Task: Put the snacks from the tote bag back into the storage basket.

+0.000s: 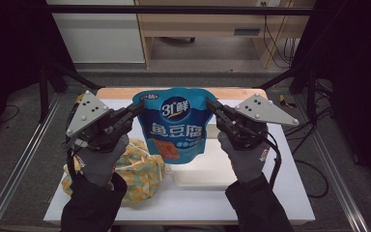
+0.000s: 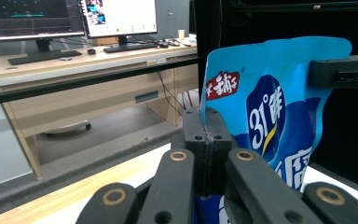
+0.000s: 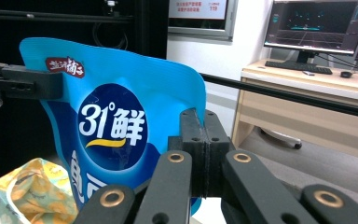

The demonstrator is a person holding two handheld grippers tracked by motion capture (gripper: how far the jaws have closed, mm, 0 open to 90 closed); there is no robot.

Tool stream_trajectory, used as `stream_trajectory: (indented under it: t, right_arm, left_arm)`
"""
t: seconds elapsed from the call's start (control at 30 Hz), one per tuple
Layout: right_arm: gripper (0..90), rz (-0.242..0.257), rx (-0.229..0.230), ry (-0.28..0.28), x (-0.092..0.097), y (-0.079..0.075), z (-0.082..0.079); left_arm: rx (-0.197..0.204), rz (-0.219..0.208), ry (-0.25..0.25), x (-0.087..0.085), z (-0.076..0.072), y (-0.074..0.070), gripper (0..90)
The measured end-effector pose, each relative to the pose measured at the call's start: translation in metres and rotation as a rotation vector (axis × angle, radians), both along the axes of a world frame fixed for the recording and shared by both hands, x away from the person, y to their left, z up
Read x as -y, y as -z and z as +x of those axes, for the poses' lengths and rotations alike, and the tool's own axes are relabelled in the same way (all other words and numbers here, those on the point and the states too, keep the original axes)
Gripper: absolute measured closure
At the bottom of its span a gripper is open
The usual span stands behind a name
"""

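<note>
Blue snack pouch (image 1: 176, 123) held up off the table (image 1: 290, 193), upright, printed face toward the person's side, hanging above the middle of the white top and nearer its far edge than its near one

Left gripper (image 1: 136, 109) clamped on the pouch's upper left edge, jaws pressed together with the foil seam pinched between them; in the left gripper view the same black jaws meet on the pouch (image 2: 270, 116) edge, seam running straight down the line where the two pads join

Right gripper (image 1: 212, 107) clamped on the upper right edge, jaws likewise together on the foil; in the right gripper view the pouch (image 3: 116, 126) rim caught between the closed pads, left gripper (image 3: 58, 84) seen farther off gripping the opposite edge

Both grippers at about the same height, pointing inward toward each other, pouch stretched fairly flat between them, top rim a little wavy, bottom hanging free above the table

Patterned cloth bag (image 1: 137, 169), yellow and green, lying on the table near its left edge, toward the near left corner, below the left glove (image 1: 99, 164) and beside the pouch's lower corner; whether cloth and pouch touch, cannot tell

Grey gloves on both hands, dark sleeves coming in over the near edge
</note>
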State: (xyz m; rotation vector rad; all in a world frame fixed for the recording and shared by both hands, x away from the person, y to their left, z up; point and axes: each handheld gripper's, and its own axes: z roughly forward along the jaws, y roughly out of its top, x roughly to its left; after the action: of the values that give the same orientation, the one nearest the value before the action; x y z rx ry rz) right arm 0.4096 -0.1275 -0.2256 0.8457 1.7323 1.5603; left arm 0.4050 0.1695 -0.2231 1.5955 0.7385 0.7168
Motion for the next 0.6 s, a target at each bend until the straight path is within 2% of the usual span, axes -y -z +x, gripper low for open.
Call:
stream_trajectory:
  t: [0.6]
  right_arm:
    - [90.0, -0.004, -0.012, 0.054, 0.031, 0.007, -0.003]
  left_arm:
    - [-0.008, -0.005, 0.053, 0.031, 0.007, 0.010, 89.9]
